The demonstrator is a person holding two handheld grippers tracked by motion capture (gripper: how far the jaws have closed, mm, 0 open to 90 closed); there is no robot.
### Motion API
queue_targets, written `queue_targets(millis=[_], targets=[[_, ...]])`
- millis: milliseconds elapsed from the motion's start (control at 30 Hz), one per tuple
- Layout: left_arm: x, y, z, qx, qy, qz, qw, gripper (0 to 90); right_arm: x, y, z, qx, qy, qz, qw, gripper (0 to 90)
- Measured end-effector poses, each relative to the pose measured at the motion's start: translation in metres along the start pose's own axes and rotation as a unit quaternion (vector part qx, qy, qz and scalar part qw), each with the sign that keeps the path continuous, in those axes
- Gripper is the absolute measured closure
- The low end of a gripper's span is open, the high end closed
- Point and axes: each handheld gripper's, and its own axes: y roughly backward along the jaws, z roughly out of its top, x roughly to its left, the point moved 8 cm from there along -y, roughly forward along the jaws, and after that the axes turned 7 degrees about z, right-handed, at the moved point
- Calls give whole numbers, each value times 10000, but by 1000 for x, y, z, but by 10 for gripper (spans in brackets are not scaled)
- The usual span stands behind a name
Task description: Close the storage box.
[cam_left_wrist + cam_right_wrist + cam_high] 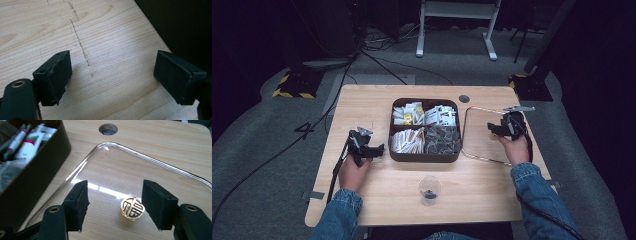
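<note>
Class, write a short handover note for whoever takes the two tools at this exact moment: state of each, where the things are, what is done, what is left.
Left tool: open, holding nothing, over bare table left of the brown compartment box.
Right tool: open, holding nothing, low over the clear tray, with a gold-and-black round piece on the tray between its jaws, nearer one of them.
Small clear cup stands near the front edge, something dark inside.
Done: the piece lies on the tray.
Left: unclear; probably grasping that piece next.
</note>
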Motion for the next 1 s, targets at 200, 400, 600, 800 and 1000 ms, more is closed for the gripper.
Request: queue_targets(millis=[200,400,600,800,1000], targets=[[0,0,0,-1,1,-1,10000,156,-13,-14,-11,184,-92,-185,9996,396],[0,0,0,0,1,0,10000,156,-29,-24,-28,417,-239,-312,9984,394],[0,0,0,1,0,1,10000,156,-35,-30,-38,521,-425,-252,9974,393],[0,0,0,-1,0,1,10000,156,-35,-36,-41,603,-403,-194,9972,414],[0,0,0,0,0,0,10000,156,-34,-42,-44,709,-321,-209,9967,465]])
